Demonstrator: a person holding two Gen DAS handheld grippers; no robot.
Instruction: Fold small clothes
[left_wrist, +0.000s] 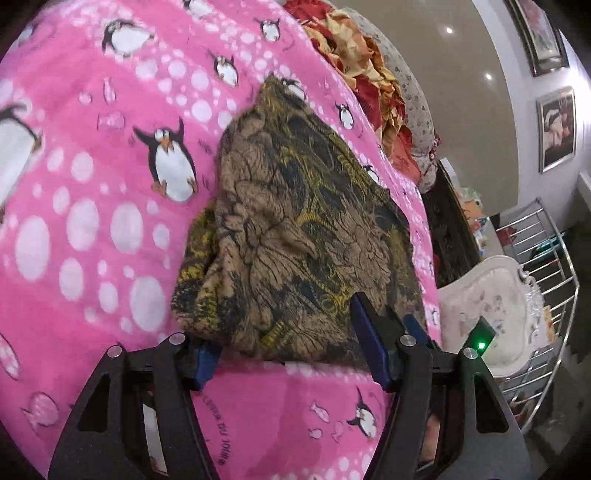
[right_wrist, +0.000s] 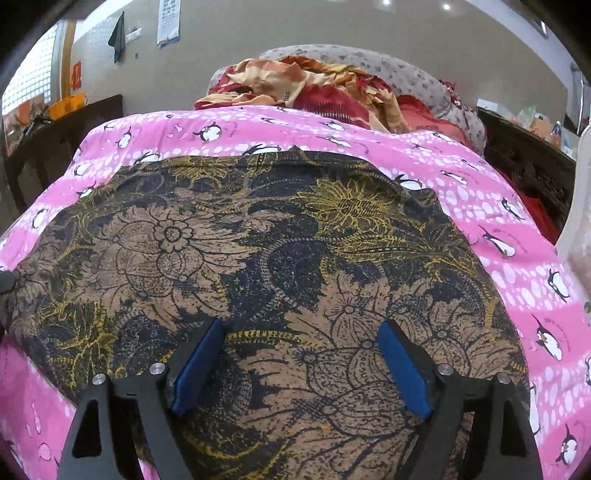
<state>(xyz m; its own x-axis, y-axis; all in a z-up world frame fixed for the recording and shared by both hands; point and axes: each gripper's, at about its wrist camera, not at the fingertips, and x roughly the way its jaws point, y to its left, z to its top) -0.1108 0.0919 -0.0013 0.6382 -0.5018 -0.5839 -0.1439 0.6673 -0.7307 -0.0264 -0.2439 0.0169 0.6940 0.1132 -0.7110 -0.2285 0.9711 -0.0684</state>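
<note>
Pink penguin blanket (left_wrist: 92, 229) covers the bed, and the brown flowery cloth (left_wrist: 295, 236) lies folded on it with lots of pink showing on its left and far sides. Its near edge sits between the fingers of the left gripper (left_wrist: 284, 354), which are apart; it looks like nothing is pinched, though the picture is blurry there. Over the cloth, the right gripper (right_wrist: 299, 365) points down with its blue pads (right_wrist: 199, 365) wide apart, holding nothing. Behind the blanket sits a heap of red and yellow bedding (right_wrist: 306, 88).

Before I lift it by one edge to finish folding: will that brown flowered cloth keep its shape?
Probably not: the cloth looks thin and drapes over the blanket, so it should sag. Its folded layers may slip apart.
</note>
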